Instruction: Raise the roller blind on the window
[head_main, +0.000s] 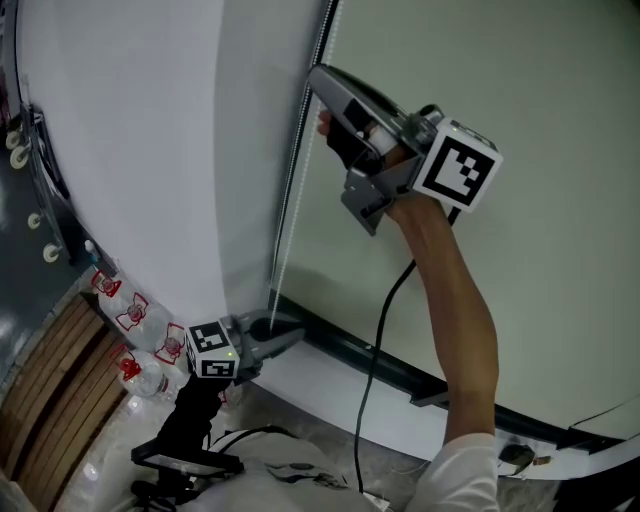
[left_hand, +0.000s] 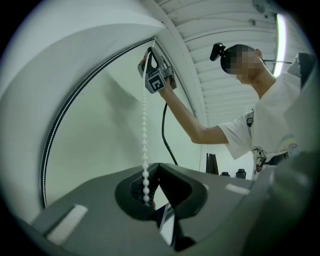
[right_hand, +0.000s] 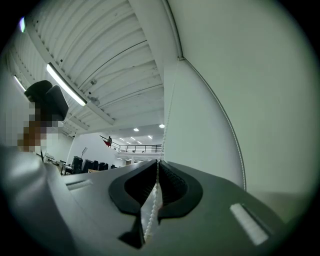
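The white roller blind (head_main: 150, 150) hangs at the left, beside a pale green pane (head_main: 540, 90). A white bead chain (head_main: 291, 185) runs down along the blind's edge. High up, my right gripper (head_main: 318, 76) is shut on the chain, which passes through the seam of its jaws (right_hand: 159, 164) and hangs in the hollow behind. Low down, my left gripper (head_main: 293, 338) points upward with its tips together, shut on the chain's lower end (left_hand: 145, 172). In the left gripper view, the right gripper (left_hand: 151, 50) shows far above, at the top of the chain (left_hand: 144, 120).
A dark frame rail (head_main: 400, 368) and a white sill (head_main: 320, 385) run below the pane. Several water bottles with red labels (head_main: 132, 318) stand at the lower left by wooden slats (head_main: 50, 400). A black cable (head_main: 385, 320) hangs from the right gripper. A person's white sleeve (left_hand: 272, 125) is near.
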